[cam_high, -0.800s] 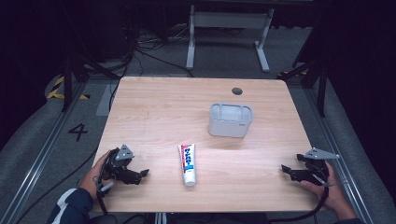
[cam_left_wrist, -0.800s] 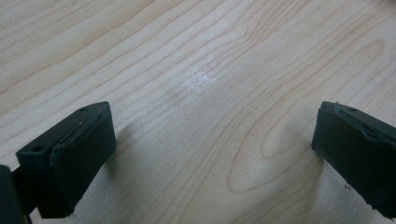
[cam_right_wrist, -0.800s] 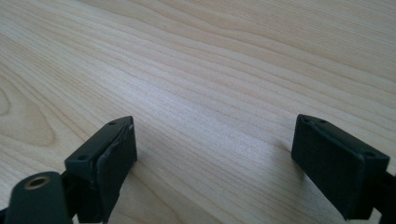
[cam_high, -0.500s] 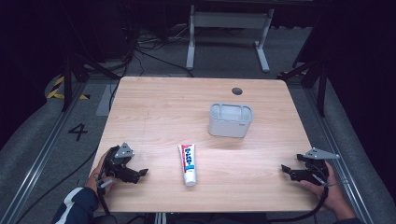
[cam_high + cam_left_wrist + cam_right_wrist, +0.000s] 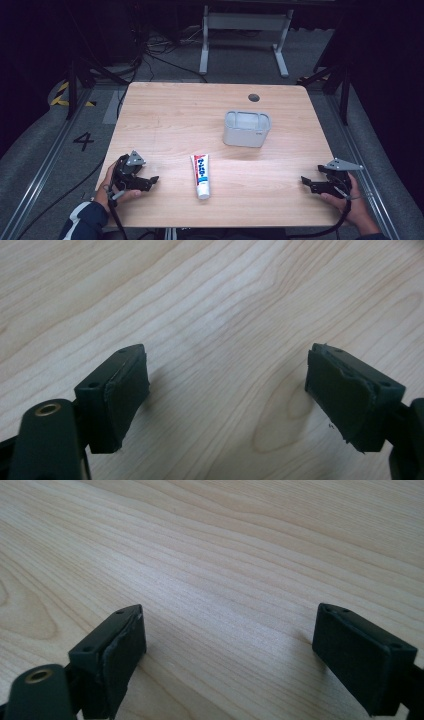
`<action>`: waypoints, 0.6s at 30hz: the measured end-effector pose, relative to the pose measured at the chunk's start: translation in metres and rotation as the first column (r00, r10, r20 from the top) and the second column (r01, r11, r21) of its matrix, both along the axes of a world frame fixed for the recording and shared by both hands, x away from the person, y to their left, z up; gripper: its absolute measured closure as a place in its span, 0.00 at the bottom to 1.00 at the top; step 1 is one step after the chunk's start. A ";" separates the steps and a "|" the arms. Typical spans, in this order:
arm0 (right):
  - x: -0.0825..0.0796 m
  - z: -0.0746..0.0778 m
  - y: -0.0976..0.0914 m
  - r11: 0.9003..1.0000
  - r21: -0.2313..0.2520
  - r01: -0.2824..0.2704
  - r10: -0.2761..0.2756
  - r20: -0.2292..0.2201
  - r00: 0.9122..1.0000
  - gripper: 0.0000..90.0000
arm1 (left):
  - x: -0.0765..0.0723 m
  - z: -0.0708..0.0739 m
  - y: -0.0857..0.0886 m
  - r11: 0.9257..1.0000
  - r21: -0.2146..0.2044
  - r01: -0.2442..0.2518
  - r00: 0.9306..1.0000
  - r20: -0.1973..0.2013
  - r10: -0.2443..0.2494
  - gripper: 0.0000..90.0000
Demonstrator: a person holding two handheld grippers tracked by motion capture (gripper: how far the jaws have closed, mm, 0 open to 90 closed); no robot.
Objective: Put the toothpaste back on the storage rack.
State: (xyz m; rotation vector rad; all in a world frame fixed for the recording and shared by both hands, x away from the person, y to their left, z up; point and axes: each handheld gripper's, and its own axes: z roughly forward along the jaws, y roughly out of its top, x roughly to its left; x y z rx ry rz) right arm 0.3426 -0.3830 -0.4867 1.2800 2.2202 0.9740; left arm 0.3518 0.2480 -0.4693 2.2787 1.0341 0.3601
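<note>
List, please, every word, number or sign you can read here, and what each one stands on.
"4": painted in black on the grey floor, left of the table.
Print on the toothpaste tube: blue and red lettering, too small and blurred to read.
Small mark on the grey holder: too small to read.
Both gripper views: bare wood between the jaws, no text.

A black numeral "4" (image 5: 83,141) stands on the grey floor at the left of the frame. The toothpaste tube (image 5: 201,173) at lower centre bears lettering too small to read.
</note>
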 end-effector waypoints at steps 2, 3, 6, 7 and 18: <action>0.000 0.000 0.000 1.000 0.003 0.001 -0.001 -0.001 1.000 0.16 | -0.001 0.001 -0.006 1.000 -0.012 0.000 1.000 -0.020 0.000 0.22; 0.000 0.000 0.000 1.000 0.003 0.001 -0.001 -0.001 1.000 0.16 | -0.001 0.001 -0.008 1.000 -0.007 0.010 1.000 -0.023 -0.010 0.22; 0.000 0.000 0.000 1.000 0.001 -0.001 0.001 0.000 1.000 0.16 | -0.002 0.003 -0.015 1.000 -0.003 0.019 0.999 -0.026 -0.019 0.22; 0.000 0.000 0.000 1.000 0.000 -0.002 0.002 0.000 1.000 0.16 | -0.002 0.005 -0.016 1.000 0.006 0.027 0.999 -0.037 -0.027 0.22; 0.000 0.000 0.000 1.000 0.001 -0.002 0.002 0.000 1.000 0.16 | -0.003 0.014 -0.041 0.998 -0.041 0.038 0.999 -0.022 -0.038 0.23</action>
